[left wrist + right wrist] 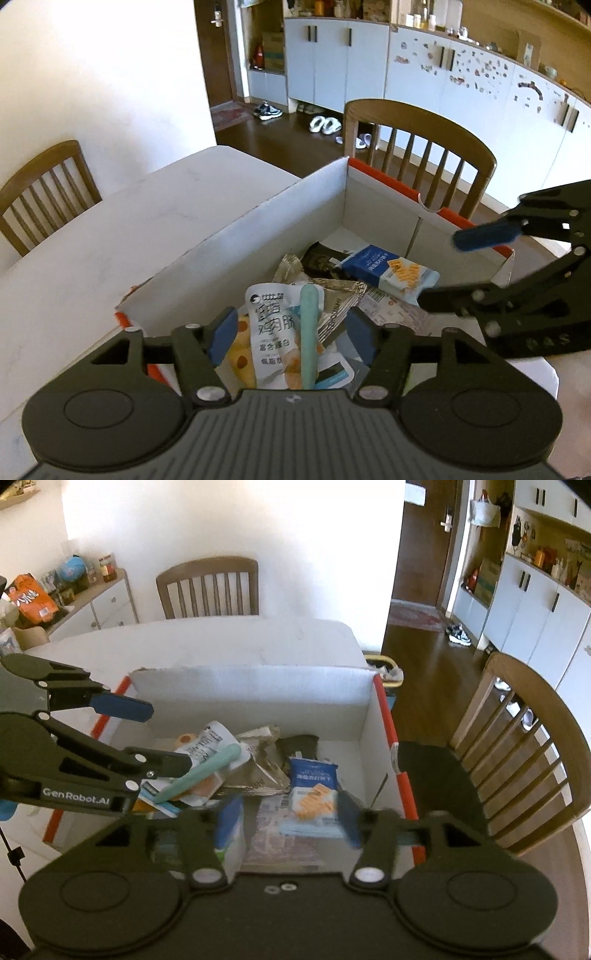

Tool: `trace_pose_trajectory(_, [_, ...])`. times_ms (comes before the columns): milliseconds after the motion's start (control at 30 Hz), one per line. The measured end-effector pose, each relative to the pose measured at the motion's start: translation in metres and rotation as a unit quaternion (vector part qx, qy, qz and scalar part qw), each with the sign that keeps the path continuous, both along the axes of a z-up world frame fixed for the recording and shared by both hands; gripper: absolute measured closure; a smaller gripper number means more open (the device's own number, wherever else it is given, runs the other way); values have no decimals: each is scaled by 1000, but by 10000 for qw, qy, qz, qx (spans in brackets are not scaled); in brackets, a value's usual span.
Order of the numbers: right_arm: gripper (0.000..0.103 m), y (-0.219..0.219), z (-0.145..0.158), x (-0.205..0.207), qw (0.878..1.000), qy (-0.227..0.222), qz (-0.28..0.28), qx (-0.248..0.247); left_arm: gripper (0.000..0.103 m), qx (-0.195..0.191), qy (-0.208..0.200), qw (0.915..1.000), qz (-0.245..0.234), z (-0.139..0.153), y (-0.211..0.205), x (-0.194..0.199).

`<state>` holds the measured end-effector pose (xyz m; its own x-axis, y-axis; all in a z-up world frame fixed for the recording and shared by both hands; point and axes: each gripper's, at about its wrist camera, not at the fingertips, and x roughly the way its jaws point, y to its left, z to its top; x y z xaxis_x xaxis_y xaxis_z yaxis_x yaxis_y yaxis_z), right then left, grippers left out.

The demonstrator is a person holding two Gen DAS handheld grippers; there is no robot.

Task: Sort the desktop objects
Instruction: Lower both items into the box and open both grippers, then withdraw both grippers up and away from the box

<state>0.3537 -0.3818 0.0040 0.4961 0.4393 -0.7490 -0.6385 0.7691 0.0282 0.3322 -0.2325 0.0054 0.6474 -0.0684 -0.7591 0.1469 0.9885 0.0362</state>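
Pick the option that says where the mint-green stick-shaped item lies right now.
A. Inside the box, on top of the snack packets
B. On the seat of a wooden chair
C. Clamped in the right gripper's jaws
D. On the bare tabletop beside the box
A: the mint-green stick lies slanted across the snack packets inside the white box, and no jaws press on it.
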Motion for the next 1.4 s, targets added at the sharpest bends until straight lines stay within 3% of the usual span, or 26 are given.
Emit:
trace_pose_trajectory(67, [34,-3,5,-5,9999,-41,33,87,37,-60,-47,10000,42,4,3,-6])
trace_pose_trajectory(367, [26,-4,18,-25,9992,-96,122,377,16,-256,-223,9987,369,20,19,-33])
trace_pose_trajectory(600, [8,-3,30,-41,9985,-191,-96,512,0,-370,-335,9977,464,30,28,-54])
trace_pose_trajectory(1100, [3,17,38,-90,9955,-305,-707,550,0,-386,-425,9970,523,35,55,-99])
trace_pose_trajectory(1400, [3,33,30,-115,9958,-286,-733,468,0,-437,-272,9979,384,30,60,-117])
